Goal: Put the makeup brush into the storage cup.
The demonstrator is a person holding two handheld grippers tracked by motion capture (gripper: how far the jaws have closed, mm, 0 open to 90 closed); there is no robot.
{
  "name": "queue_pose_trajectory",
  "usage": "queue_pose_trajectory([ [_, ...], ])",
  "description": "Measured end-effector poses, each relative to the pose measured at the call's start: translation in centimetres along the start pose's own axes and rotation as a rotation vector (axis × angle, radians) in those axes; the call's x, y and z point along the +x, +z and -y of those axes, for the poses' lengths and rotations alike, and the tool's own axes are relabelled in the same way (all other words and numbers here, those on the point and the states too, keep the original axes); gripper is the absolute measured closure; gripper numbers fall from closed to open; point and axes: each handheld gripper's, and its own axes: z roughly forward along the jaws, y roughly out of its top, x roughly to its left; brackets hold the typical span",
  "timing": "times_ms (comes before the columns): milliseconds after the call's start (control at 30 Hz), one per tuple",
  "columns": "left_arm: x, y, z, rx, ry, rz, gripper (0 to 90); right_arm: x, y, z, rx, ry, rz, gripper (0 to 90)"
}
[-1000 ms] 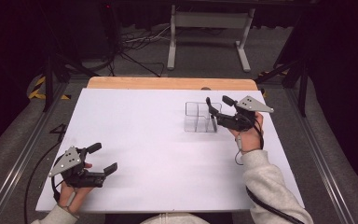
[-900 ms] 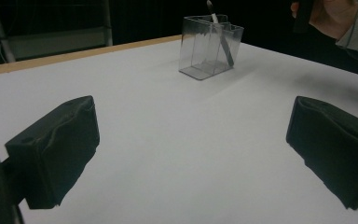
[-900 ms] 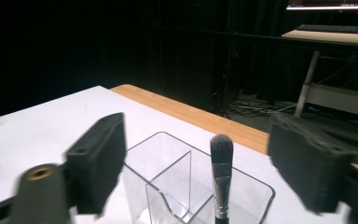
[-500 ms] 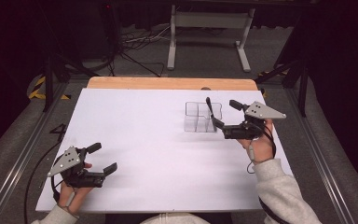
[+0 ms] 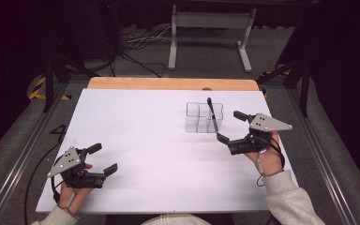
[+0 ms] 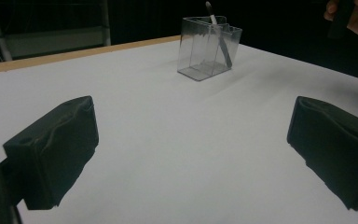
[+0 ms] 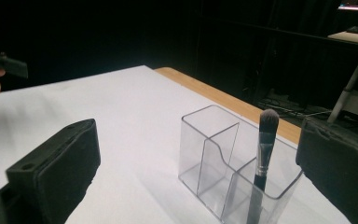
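Standing upright in a clear organizer (image 7: 223, 163), a dark-handled brush (image 7: 263, 154).

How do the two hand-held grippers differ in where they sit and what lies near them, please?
The right hand-held gripper sits beside the clear organizer holding the makeup brush. The left hand-held gripper sits at the near left of the white table, far from both. Both are open and hold nothing.

White table (image 5: 136, 131), clear organizer (image 5: 198, 118) on it
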Motion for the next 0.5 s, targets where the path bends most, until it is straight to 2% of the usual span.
queue_pose_trajectory([
  [500, 0.0, 0.0, 0.0, 0.003, -0.002, 0.002, 2.6, 1.2, -1.2, 1.8, 0.023, -0.058, -0.041, 0.0],
])
